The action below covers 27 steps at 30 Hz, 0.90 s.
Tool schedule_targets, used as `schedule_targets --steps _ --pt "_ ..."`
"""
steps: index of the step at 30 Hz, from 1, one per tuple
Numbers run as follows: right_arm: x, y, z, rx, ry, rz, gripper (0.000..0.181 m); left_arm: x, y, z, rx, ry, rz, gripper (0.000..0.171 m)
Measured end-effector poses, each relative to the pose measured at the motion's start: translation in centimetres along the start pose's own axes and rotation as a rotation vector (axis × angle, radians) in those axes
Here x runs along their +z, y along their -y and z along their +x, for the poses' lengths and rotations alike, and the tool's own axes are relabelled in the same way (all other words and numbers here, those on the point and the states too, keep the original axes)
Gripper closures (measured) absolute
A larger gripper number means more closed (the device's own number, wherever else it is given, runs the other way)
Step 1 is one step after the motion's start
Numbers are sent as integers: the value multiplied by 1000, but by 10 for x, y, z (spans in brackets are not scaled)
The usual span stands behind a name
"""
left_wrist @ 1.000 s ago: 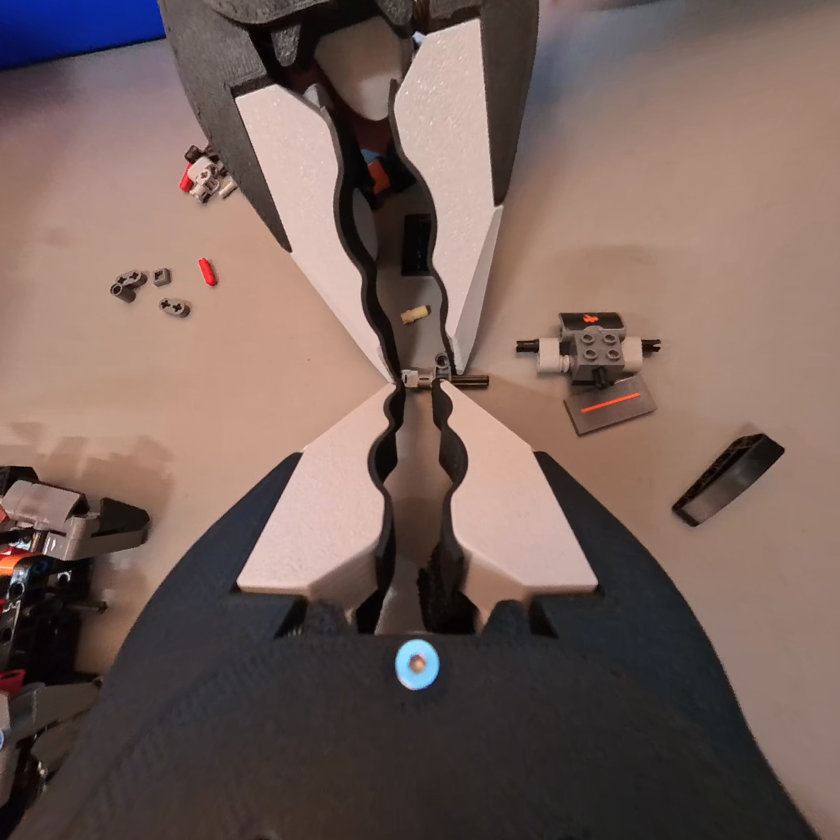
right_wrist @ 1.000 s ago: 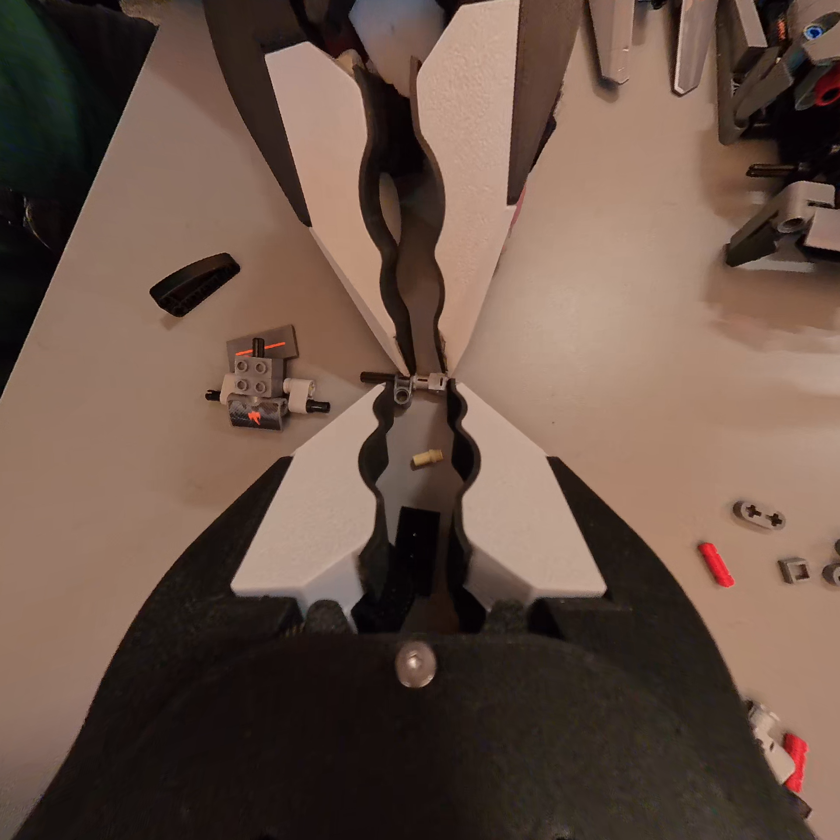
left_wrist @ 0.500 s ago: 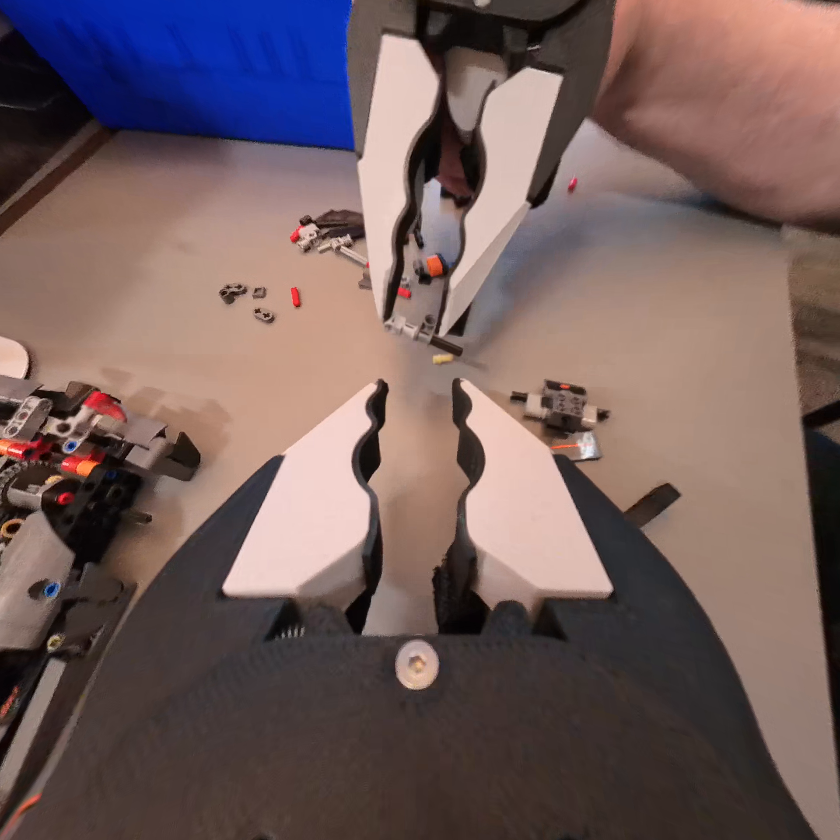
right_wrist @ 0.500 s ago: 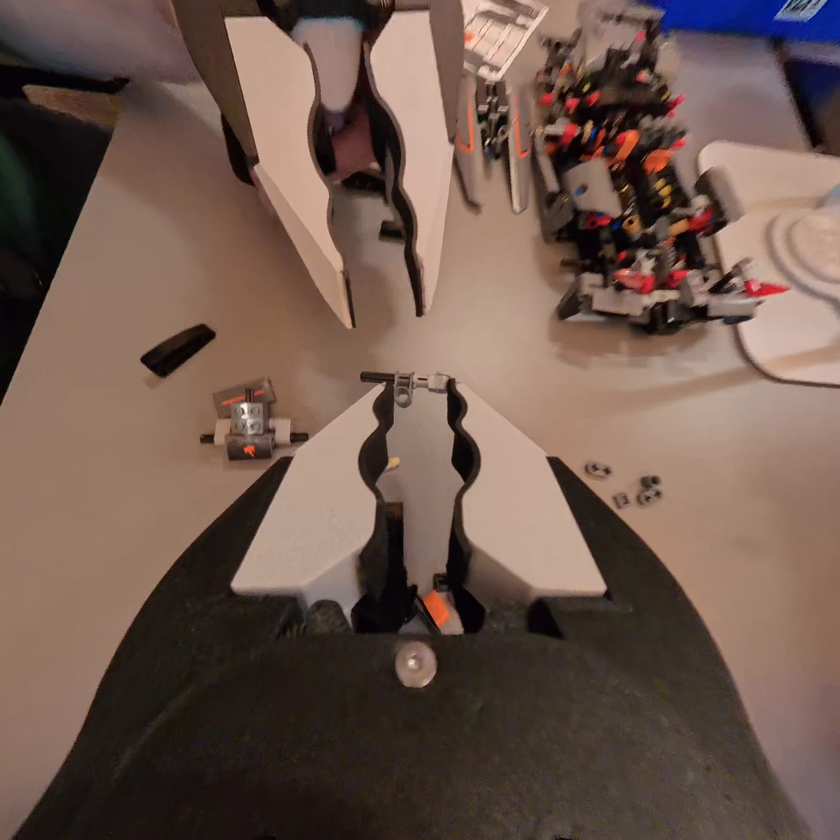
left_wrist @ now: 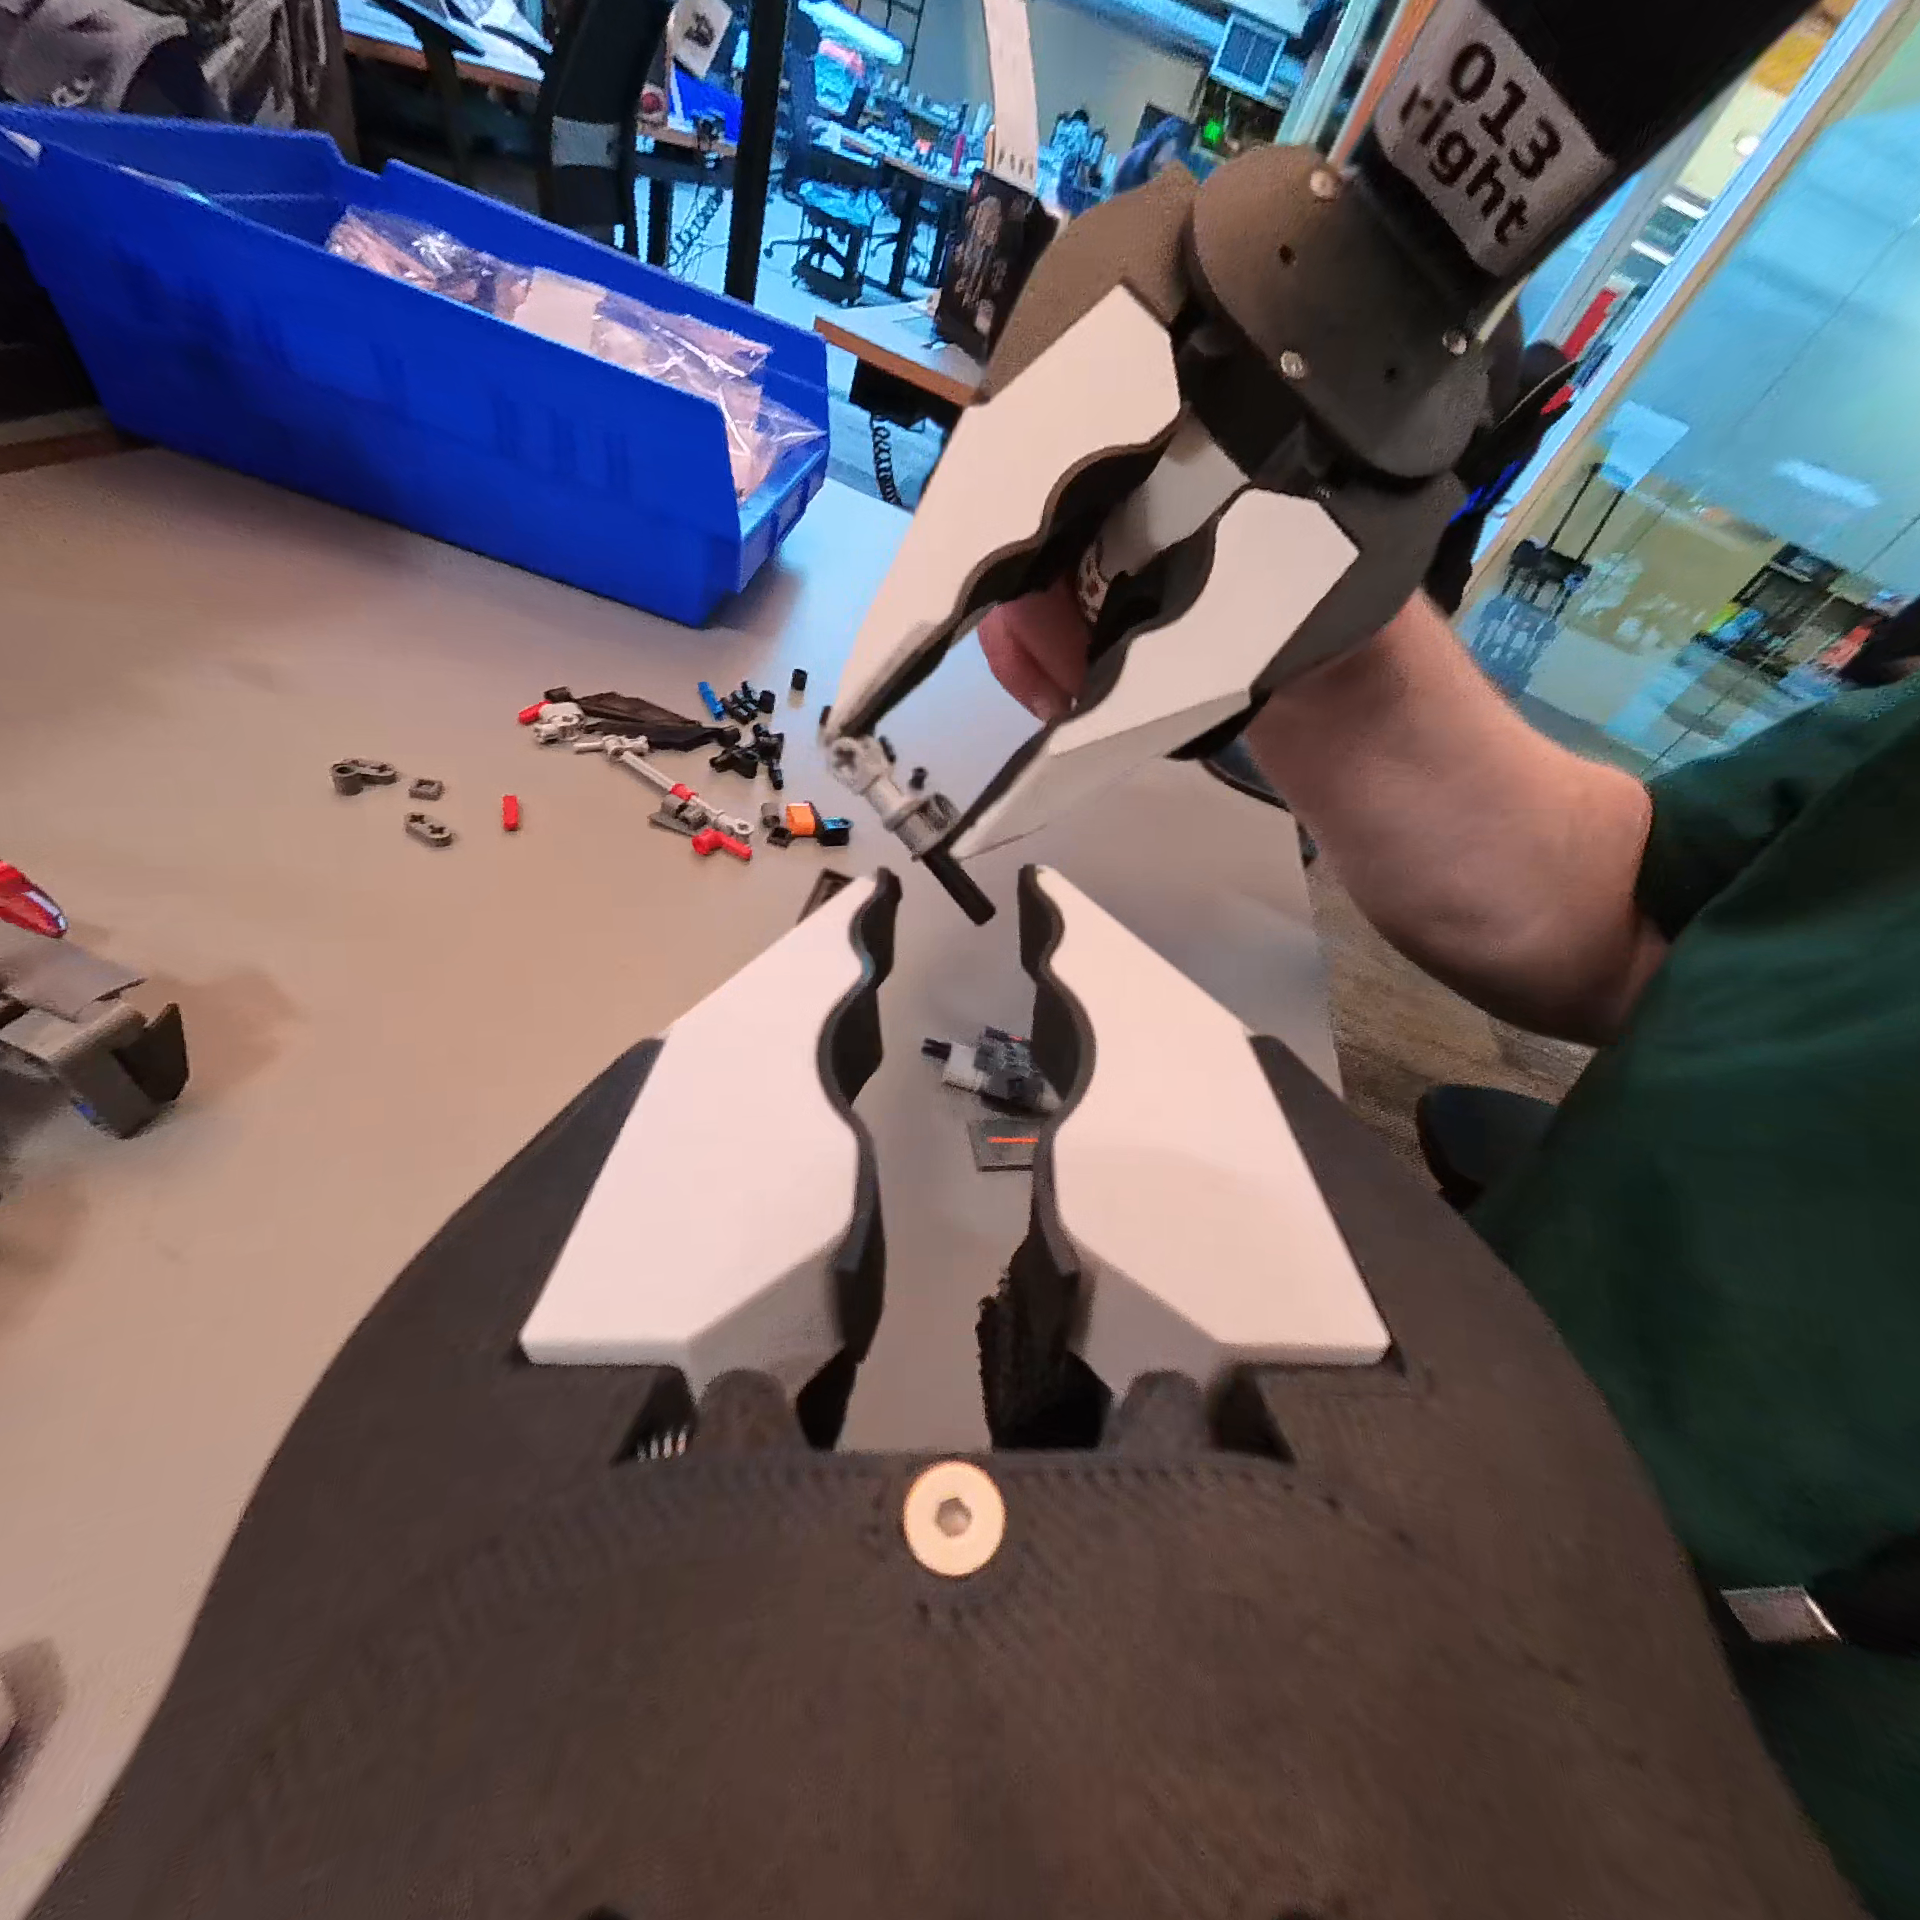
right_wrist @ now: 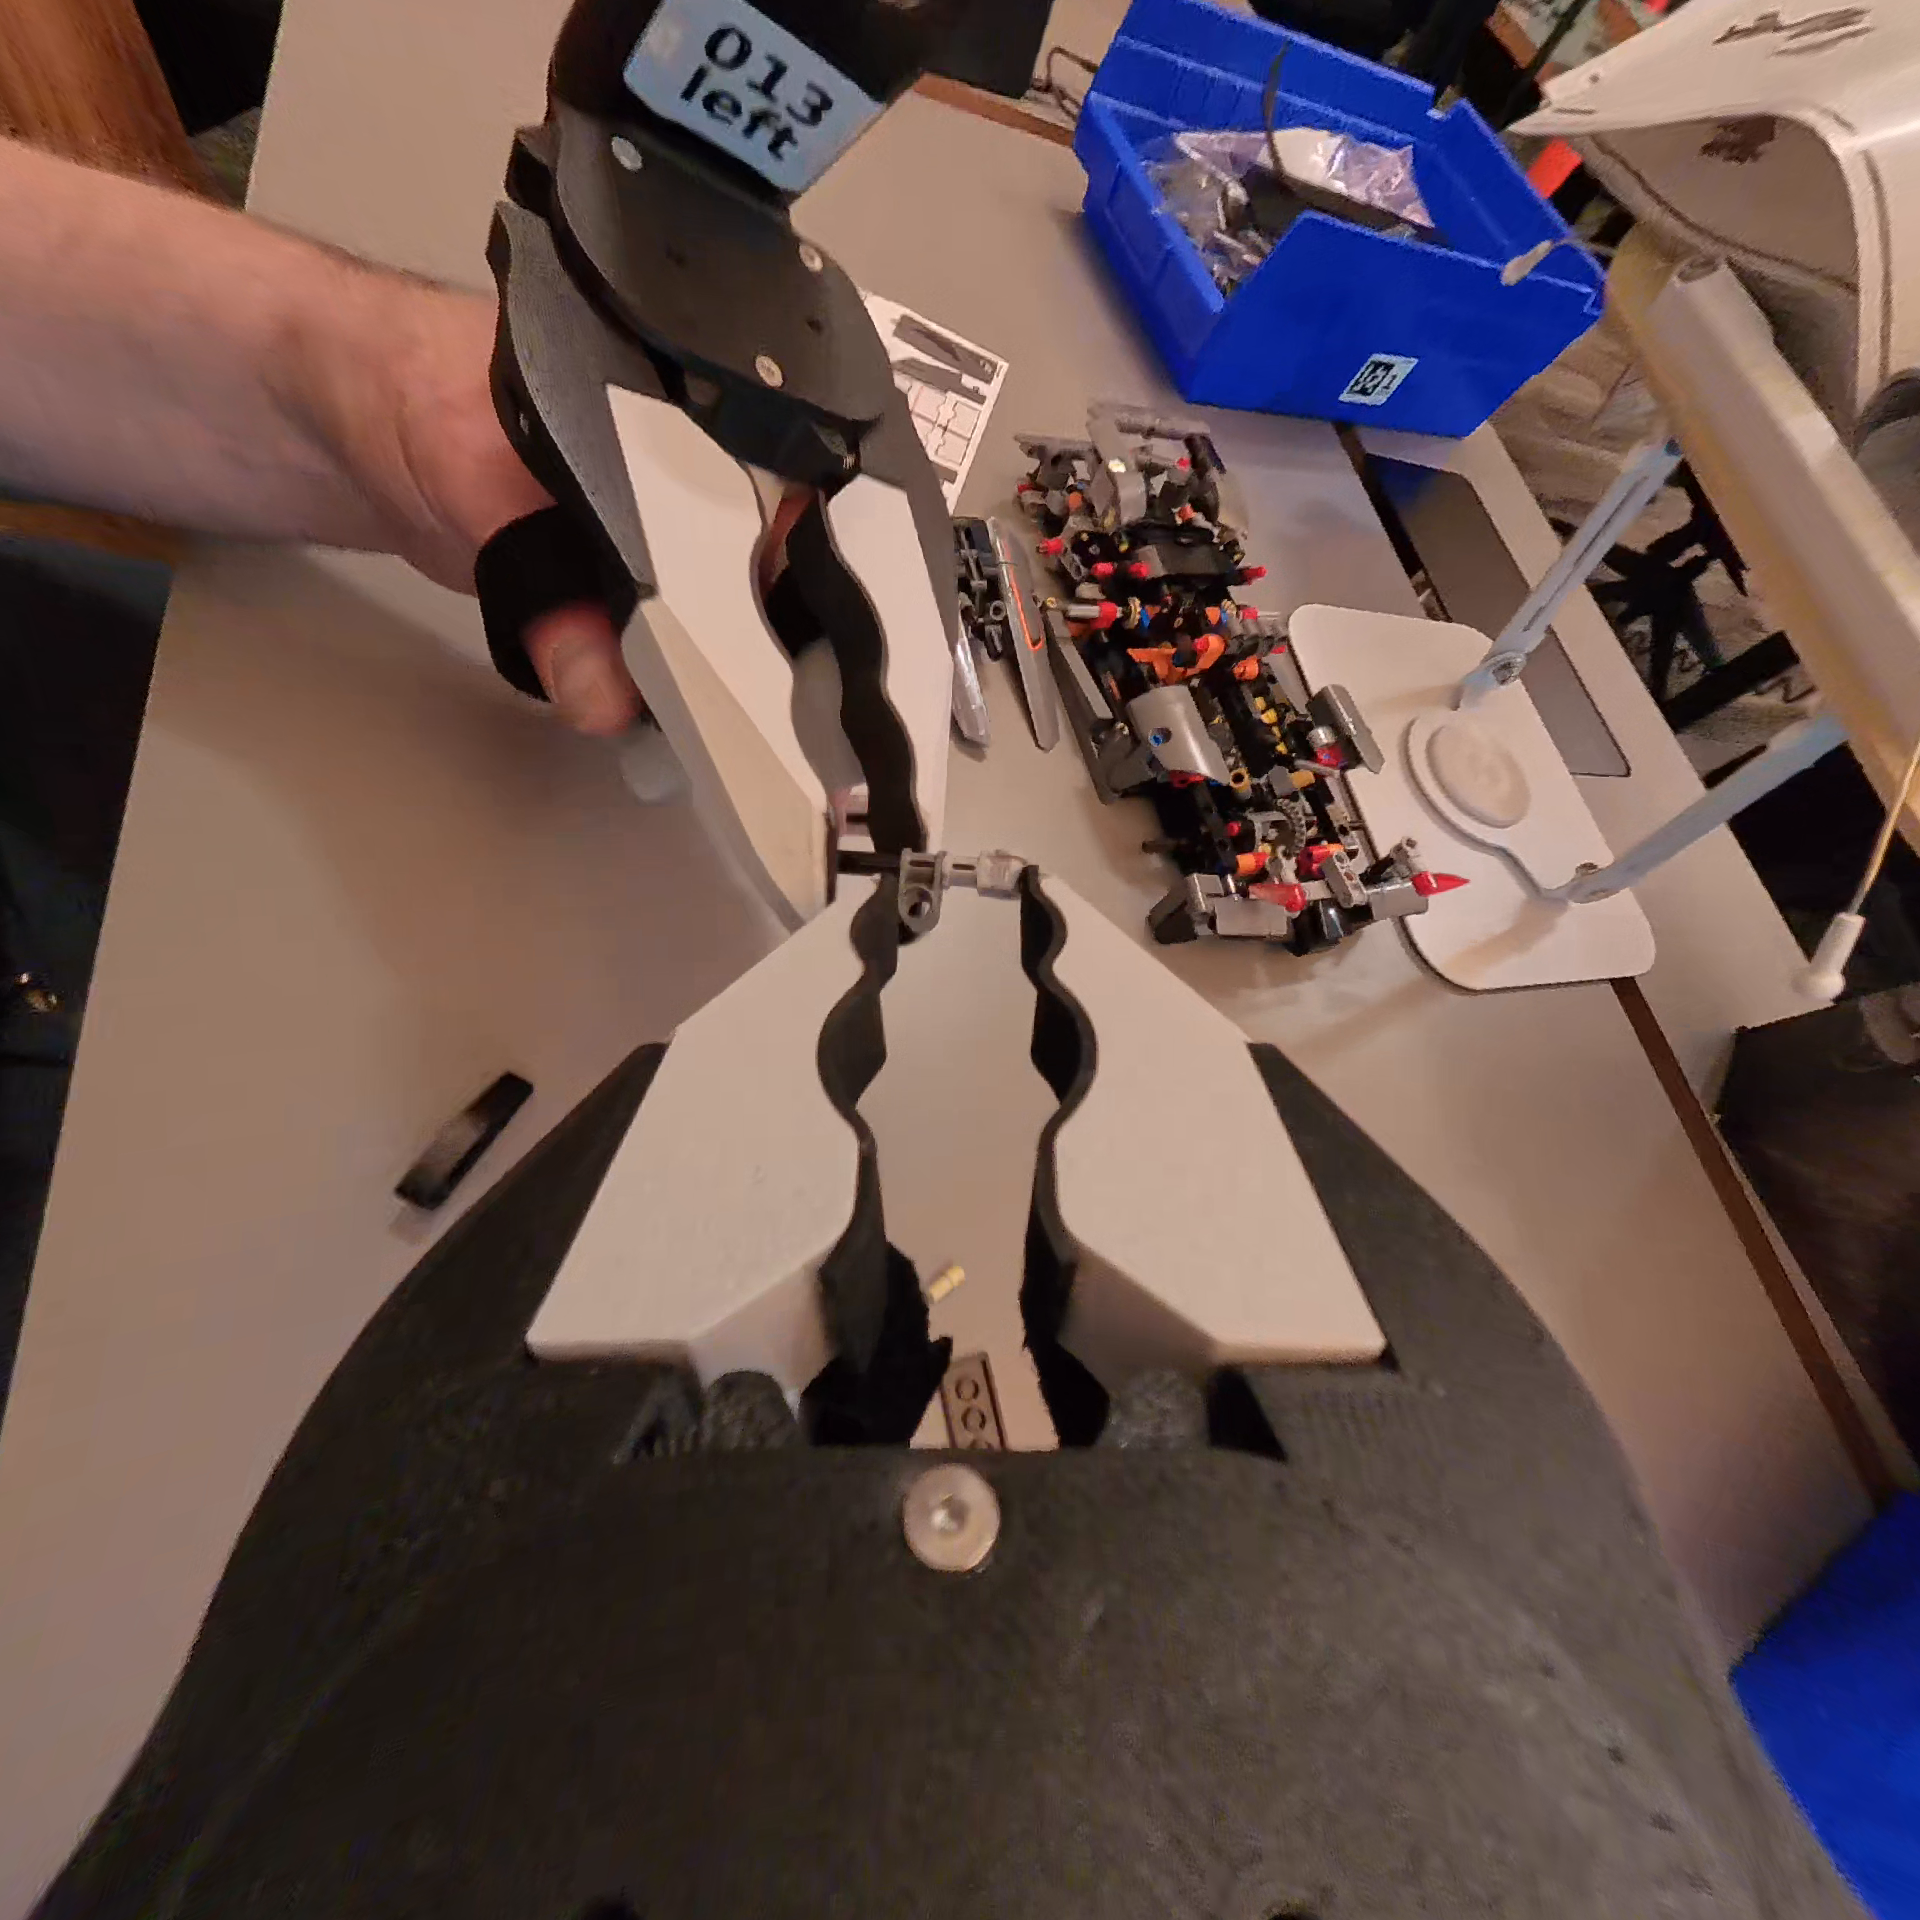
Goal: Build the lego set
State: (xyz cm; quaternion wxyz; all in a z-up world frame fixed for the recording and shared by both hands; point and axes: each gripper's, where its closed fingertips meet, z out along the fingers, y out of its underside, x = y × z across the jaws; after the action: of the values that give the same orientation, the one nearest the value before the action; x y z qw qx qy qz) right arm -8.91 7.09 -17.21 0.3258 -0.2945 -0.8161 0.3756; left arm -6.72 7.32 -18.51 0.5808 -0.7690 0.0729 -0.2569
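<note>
My right gripper (right_wrist: 951, 894) is shut on a small assembly of grey connectors on a black axle (right_wrist: 940, 871), held lengthwise between its tips, well above the table. In the left wrist view the right gripper (left_wrist: 899, 795) comes in from the upper right with the assembly (left_wrist: 894, 800). The axle's black end (left_wrist: 961, 888) points into the gap of my left gripper (left_wrist: 956, 883). My left gripper is open and holds nothing. In the right wrist view the left gripper (right_wrist: 868, 868) stands around the axle's black tip. I cannot tell if it touches.
The partly built Lego car (right_wrist: 1195, 707) lies right of centre, by a white lamp base (right_wrist: 1496, 790). A blue bin (left_wrist: 416, 364) stands at the back. Loose parts (left_wrist: 675, 769), a small grey sub-assembly (left_wrist: 987, 1070), a black panel (right_wrist: 462, 1138) and a tan pin (right_wrist: 945, 1283) lie on the table (left_wrist: 312, 644). My two grippers' fingertips are within a few centimetres of each other.
Both grippers have risen from the table. My left gripper has let go of the axle assembly and opened. My right gripper has kept the assembly and turned it towards the left gripper.
</note>
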Motion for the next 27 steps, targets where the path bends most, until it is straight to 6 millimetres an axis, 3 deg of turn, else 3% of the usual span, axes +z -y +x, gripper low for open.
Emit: schedule_targets --steps 15,27 --pt "-15 27 -6 84 -153 116 157 -12 18 21 -96 -126 118 169" --pt "-34 24 -7 166 -156 141 154 -1 24 37 -80 -208 52 170"
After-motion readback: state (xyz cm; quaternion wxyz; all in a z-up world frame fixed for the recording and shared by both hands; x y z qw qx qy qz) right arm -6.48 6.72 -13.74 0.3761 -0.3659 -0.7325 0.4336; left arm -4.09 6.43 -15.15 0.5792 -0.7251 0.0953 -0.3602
